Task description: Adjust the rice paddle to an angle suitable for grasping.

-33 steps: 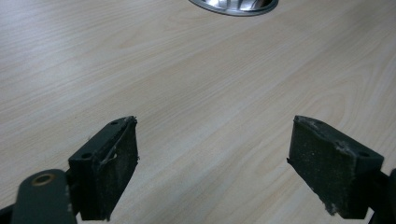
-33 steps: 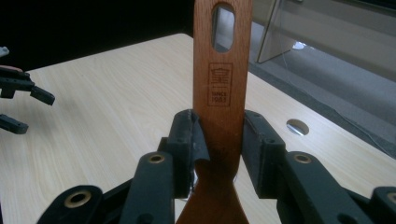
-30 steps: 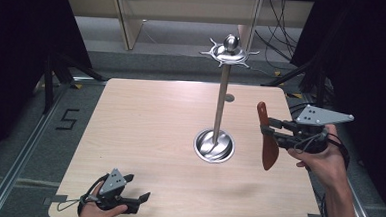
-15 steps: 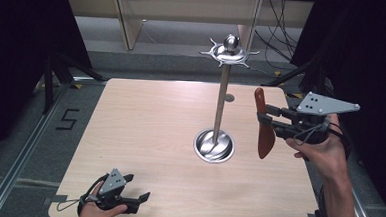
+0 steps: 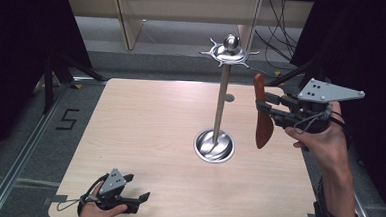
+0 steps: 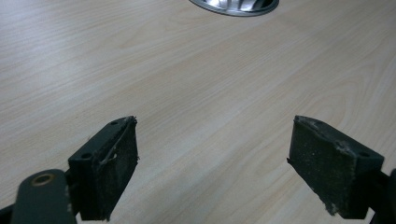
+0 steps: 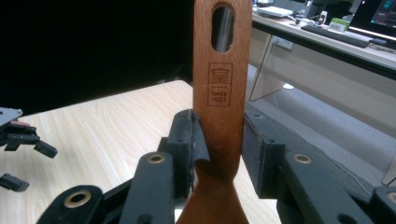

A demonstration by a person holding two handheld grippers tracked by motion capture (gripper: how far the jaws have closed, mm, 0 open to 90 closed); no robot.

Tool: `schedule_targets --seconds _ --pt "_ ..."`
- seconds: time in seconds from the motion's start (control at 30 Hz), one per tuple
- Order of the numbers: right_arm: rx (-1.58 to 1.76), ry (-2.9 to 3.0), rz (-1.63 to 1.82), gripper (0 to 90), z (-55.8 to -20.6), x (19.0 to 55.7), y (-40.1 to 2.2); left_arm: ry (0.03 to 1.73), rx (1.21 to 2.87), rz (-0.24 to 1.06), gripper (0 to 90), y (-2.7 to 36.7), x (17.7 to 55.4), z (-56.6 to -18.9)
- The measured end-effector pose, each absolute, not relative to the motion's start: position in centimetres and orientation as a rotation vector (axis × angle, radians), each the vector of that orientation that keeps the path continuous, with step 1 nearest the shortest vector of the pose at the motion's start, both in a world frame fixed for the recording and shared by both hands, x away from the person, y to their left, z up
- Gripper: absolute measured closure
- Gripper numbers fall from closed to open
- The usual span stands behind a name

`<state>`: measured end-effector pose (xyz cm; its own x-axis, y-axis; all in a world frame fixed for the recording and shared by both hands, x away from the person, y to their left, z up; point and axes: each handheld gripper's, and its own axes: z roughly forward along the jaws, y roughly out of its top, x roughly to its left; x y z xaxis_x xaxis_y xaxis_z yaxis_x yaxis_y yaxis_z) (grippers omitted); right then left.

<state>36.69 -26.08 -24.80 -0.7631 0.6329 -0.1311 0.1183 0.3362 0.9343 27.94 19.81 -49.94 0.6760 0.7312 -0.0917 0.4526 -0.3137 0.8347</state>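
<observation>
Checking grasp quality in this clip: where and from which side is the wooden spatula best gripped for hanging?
Probably as now: the right gripper clamps the wooden spatula's flat handle across its narrow edges, below the hanging slot, coming from the side. That leaves the slot free for the stand's hooks.

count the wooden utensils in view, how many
1: a wooden spatula held upright in the right gripper, raised above the table right of the metal stand.

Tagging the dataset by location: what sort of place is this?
Probably a lab or office data-collection bay, not a home: a pale wooden table bare but for a tall steel hook stand, black curtains on both sides, and a desk with a monitor and keyboard behind.
</observation>
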Motion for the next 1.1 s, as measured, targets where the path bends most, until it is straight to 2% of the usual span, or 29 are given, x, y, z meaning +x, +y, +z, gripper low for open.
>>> schedule_targets --seconds 0.53,1.1 --pt "0.655 2.105 1.433 67.1 -22.8 37.6 -25.3 0.937 1.961 0.371 14.9 19.8 27.9 -49.9" --pt "0.66 2.116 1.407 67.1 -22.7 39.0 -23.9 0.918 1.97 0.38 14.9 19.8 27.9 -49.9"
